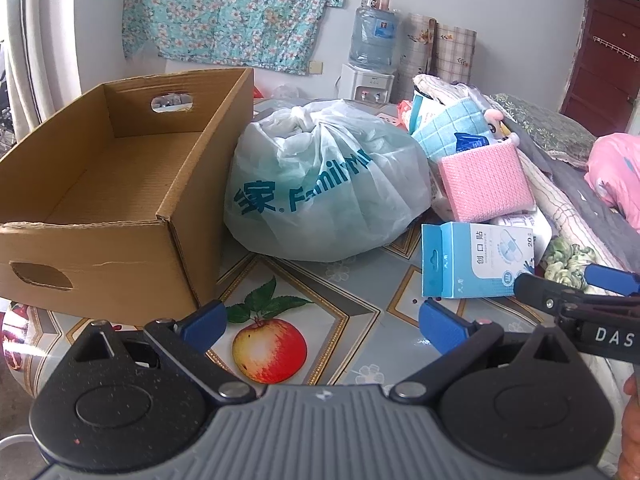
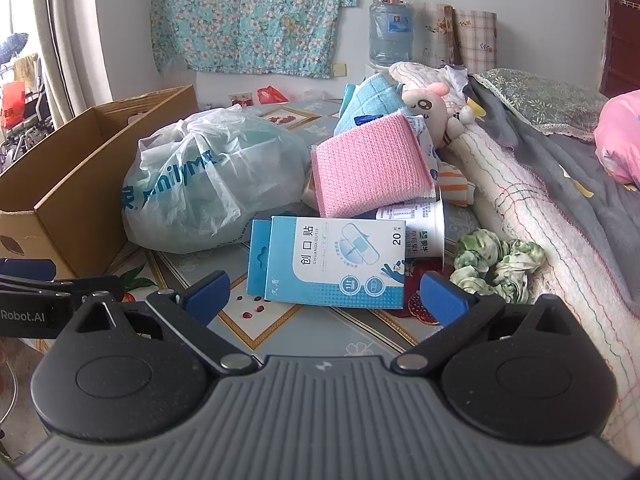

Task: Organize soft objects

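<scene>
An open cardboard box (image 1: 100, 184) (image 2: 60, 184) stands at the left with nothing visible inside. Beside it lies a stuffed white plastic bag (image 1: 324, 184) (image 2: 208, 184). To its right sits a pile: a pink sponge cloth (image 1: 486, 180) (image 2: 368, 164), a blue checked cloth (image 1: 448, 128) (image 2: 368, 98), a plush toy (image 2: 432, 108), a green scrunchie (image 1: 568, 260) (image 2: 496, 260). A blue plaster box (image 1: 476, 260) (image 2: 336, 264) lies in front. My left gripper (image 1: 324, 326) is open over the apple print. My right gripper (image 2: 324, 292) (image 1: 576, 284) is open, just short of the plaster box.
The patterned tablecloth (image 1: 320, 280) (image 2: 280, 328) covers the table. A quilt and grey blanket (image 2: 560, 184) lie along the right side. A water dispenser (image 1: 370, 64) and rolled mats stand against the far wall. A white paper-wrapped pack (image 2: 420, 224) lies under the pink sponge cloth.
</scene>
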Demonstrator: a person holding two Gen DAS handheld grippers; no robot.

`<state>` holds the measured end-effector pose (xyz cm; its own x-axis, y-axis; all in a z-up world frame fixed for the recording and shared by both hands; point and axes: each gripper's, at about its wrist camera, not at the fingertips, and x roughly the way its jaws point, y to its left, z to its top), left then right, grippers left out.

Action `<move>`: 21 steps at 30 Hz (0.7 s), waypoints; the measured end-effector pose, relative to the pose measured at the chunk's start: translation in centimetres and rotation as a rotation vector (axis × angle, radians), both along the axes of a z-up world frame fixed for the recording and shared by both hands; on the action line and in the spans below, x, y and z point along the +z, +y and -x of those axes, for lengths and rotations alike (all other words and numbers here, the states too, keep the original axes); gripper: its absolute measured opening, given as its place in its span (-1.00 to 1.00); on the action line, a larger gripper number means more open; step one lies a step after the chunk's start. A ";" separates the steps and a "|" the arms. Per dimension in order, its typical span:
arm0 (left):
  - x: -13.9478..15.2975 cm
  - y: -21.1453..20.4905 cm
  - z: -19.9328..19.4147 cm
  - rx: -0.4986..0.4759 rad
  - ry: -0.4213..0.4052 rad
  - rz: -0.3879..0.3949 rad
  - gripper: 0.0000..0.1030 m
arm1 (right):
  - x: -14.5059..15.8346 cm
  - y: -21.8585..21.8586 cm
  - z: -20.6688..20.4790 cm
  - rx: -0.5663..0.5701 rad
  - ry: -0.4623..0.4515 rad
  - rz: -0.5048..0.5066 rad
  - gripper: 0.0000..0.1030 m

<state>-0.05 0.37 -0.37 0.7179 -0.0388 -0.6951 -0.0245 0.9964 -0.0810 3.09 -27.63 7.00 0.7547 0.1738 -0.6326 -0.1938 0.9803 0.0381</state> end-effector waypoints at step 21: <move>-0.3 0.1 -0.2 0.003 0.012 0.001 0.99 | -0.2 0.2 -0.1 0.009 0.005 0.017 0.98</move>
